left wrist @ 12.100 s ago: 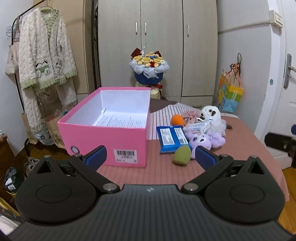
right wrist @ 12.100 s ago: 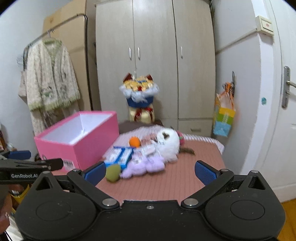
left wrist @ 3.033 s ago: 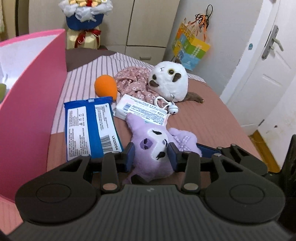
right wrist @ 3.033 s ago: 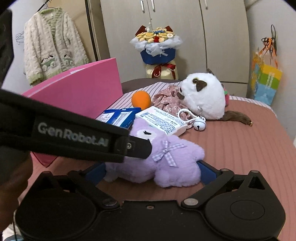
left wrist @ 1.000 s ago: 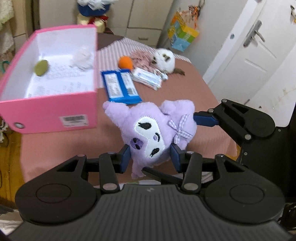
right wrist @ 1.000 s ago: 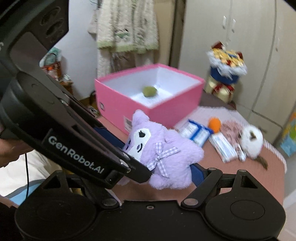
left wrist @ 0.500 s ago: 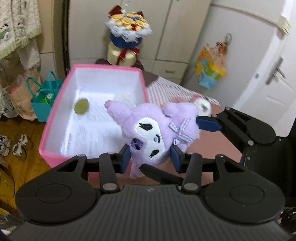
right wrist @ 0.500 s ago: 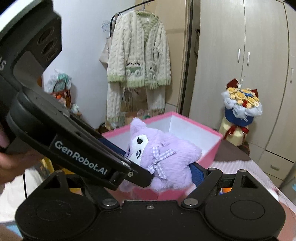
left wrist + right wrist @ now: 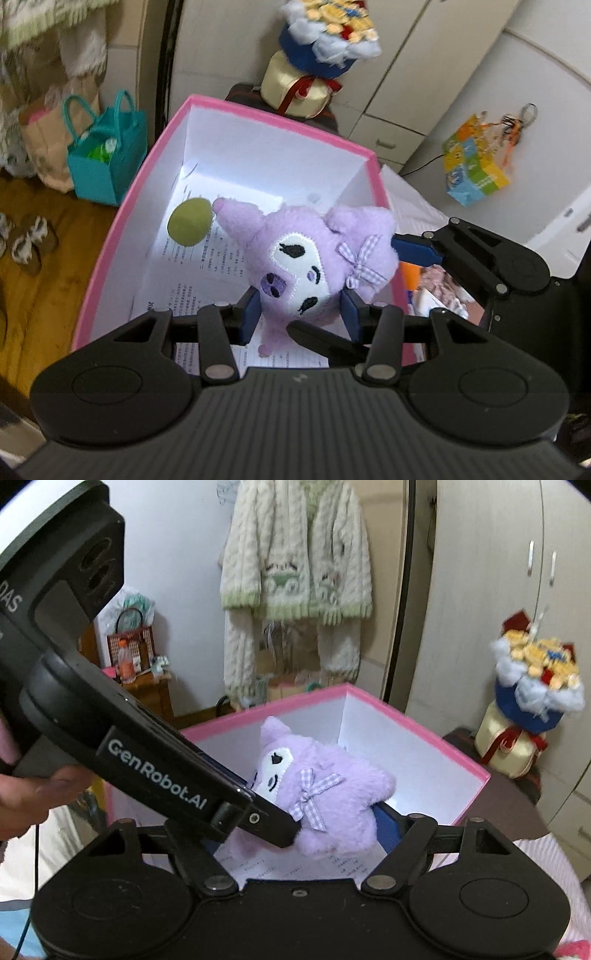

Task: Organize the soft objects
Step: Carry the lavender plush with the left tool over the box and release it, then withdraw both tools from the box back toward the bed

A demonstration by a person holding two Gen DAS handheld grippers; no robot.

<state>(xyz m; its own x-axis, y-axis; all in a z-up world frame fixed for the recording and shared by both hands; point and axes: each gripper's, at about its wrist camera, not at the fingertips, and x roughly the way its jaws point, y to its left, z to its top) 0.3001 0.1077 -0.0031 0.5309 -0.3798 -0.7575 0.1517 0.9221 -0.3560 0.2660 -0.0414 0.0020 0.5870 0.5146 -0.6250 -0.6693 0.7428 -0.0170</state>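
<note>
Two tools on one toy: I hold the purple plush doll with the white face patch and checked bow (image 9: 317,258) in the air over the open pink cardboard box with the white inside (image 9: 122,221). My left tool (image 9: 299,314) pinches it at the lower head, blue pads pressed into the fur on both sides. My right tool (image 9: 295,834) has it from the other side; its jaws are closing, the plush between them, one blue pad against the fur under the doll, the other pad hidden behind the left tool's body (so I cannot say that it presses).

Done so far, as I judge it: one olive-green egg-shaped sponge (image 9: 189,226) already lies on the printed paper sheet on the box floor. The doll is over the opening but not down; it hangs clear of the floor.

Left to do: lower the doll and let go with both tools. Past the box's right wall I can see a scrap of orange and of pink flowered cloth (image 9: 443,280) on the striped bed cover, so more soft things probably wait there. How many, I cannot tell from here.
</note>
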